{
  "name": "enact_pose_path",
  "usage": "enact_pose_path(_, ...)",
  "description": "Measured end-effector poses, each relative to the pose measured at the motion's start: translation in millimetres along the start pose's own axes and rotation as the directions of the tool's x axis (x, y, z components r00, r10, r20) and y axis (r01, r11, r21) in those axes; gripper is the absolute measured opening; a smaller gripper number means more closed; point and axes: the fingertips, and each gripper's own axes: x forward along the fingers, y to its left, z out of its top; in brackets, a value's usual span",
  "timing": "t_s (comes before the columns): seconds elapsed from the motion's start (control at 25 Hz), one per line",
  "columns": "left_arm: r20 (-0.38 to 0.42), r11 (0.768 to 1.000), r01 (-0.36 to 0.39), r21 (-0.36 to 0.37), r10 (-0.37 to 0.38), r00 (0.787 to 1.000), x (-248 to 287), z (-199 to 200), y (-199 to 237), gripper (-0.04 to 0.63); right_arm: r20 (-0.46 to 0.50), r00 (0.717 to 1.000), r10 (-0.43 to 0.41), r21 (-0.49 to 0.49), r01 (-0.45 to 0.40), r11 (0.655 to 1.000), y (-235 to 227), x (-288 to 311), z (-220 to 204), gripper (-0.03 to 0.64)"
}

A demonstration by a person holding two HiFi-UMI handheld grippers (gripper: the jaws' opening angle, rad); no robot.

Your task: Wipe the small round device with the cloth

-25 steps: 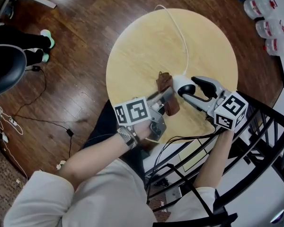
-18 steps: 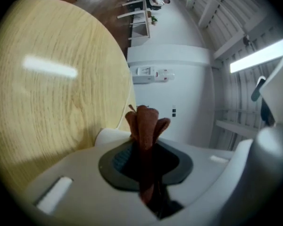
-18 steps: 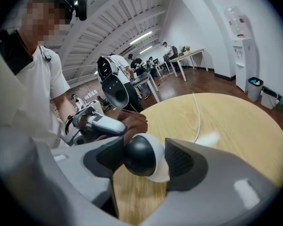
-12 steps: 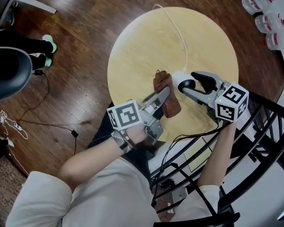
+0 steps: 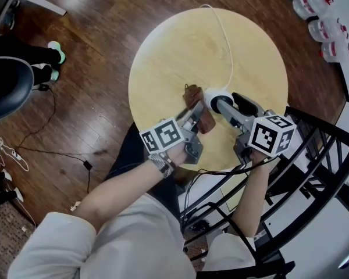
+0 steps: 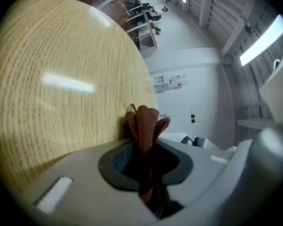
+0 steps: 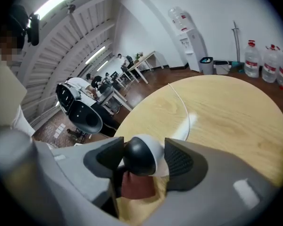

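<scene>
Device (image 5: pixel 213 95) pinched by right claw (image 7: pixel 142 158); left claw (image 6: pixel 144 150) pinches cloth (image 6: pixel 144 122) against it; cable (image 5: pixel 224 39) behind.

It is an open office: desks (image 7: pixel 140 62) and a black office chair (image 7: pixel 85 116) far left, water dispenser (image 7: pixel 188 36) by the far wall.

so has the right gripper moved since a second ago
Yes. The right gripper has rolled: its marker cube swung left, in over the table's edge, while the fingers kept hold of the white device.
</scene>
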Motion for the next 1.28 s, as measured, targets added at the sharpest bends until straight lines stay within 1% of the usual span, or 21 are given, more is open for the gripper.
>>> enact_pose_path(0.12, 0.004, 1.0, 0.017, -0.001, -0.017, 1.0, -3, 3, -3, 0.071, 0.046, 0.998, -0.035, 0.048, 0.033, 0.998, 1, -1, -2, 0.27)
enact_pose_path(0.24, 0.003, 0.999, 0.043, -0.006, -0.043, 0.999, -4, 1, -16, 0.071, 0.068, 0.997, -0.042, 0.037, 0.039, 0.999, 0, -4, -4, 0.27)
enact_pose_path(0.36, 0.01, 0.996, 0.087, -0.021, -0.087, 0.996, -7, 4, -31, 0.071, 0.078, 0.996, -0.043, 0.032, 0.041, 0.999, 1, -2, -4, 0.27)
enact_pose_path(0.44, 0.011, 0.993, 0.117, -0.025, -0.117, 0.993, -11, 8, -39, 0.071, 0.09, 0.994, -0.058, 0.044, 0.055, 0.998, 3, 1, -3, 0.27)
enact_pose_path(0.64, 0.0, 0.978, 0.209, -0.022, -0.209, 0.978, -15, 5, -66, 0.071, 0.137, 0.983, -0.122, 0.125, 0.105, 0.987, -4, -8, -4, 0.27)
enact_pose_path(0.72, 0.016, 0.978, 0.208, -0.024, -0.207, 0.978, -18, 12, -64, 0.071, 0.155, 0.975, -0.159, 0.163, 0.133, 0.978, -4, -8, -6, 0.27)
enact_pose_path(0.8, 0.049, 0.987, 0.16, -0.032, -0.158, 0.986, -22, 24, -49, 0.071, 0.171, 0.965, -0.2, 0.189, 0.167, 0.968, -3, -9, -8, 0.27)
enact_pose_path(0.84, 0.058, 0.992, 0.126, -0.032, -0.124, 0.991, -24, 27, -39, 0.071, 0.173, 0.962, -0.213, 0.176, 0.183, 0.967, -2, -10, -9, 0.27)
enact_pose_path(0.88, 0.055, 0.996, 0.09, -0.023, -0.089, 0.995, -24, 27, -30, 0.071, 0.17, 0.962, -0.213, 0.131, 0.192, 0.972, -2, -13, -11, 0.27)
enact_pose_path(0.92, 0.04, 0.998, 0.055, -0.006, -0.055, 0.998, -24, 23, -21, 0.071, 0.159, 0.967, -0.2, 0.052, 0.194, 0.98, -2, -15, -12, 0.27)
enact_pose_path(0.96, 0.019, 1.0, 0.024, 0.016, -0.025, 1.0, -23, 19, -14, 0.071, 0.139, 0.975, -0.175, -0.055, 0.185, 0.981, -1, -17, -14, 0.272)
enact_pose_path(1.0, -0.004, 0.999, -0.001, 0.036, 0.001, 1.0, -22, 14, -8, 0.071, 0.114, 0.983, -0.147, -0.175, 0.166, 0.97, 0, -17, -16, 0.275)
enact_pose_path(1.04, -0.023, 0.999, -0.019, 0.05, 0.02, 1.0, -21, 11, -4, 0.071, 0.093, 0.989, -0.118, -0.289, 0.14, 0.947, 2, -17, -16, 0.278)
enact_pose_path(1.08, -0.038, 0.998, -0.03, 0.057, 0.032, 0.999, -20, 8, 0, 0.071, 0.077, 0.993, -0.087, -0.384, 0.11, 0.917, 4, -16, -15, 0.294)
enact_pose_path(1.12, -0.048, 0.998, -0.035, 0.06, 0.038, 0.998, -20, 6, 2, 0.071, 0.059, 0.997, -0.053, -0.454, 0.074, 0.888, 7, -15, -13, 0.295)
enact_pose_path(1.2, -0.06, 0.998, -0.034, 0.061, 0.038, 0.997, -18, 3, 3, 0.071, -0.011, 1.0, 0.017, -0.541, -0.02, 0.841, 13, -9, -12, 0.295)
enact_pose_path(1.28, -0.061, 0.998, -0.033, 0.053, 0.036, 0.998, -14, 1, 3, 0.071, -0.104, 0.992, 0.075, -0.576, -0.121, 0.808, 15, -2, -13, 0.295)
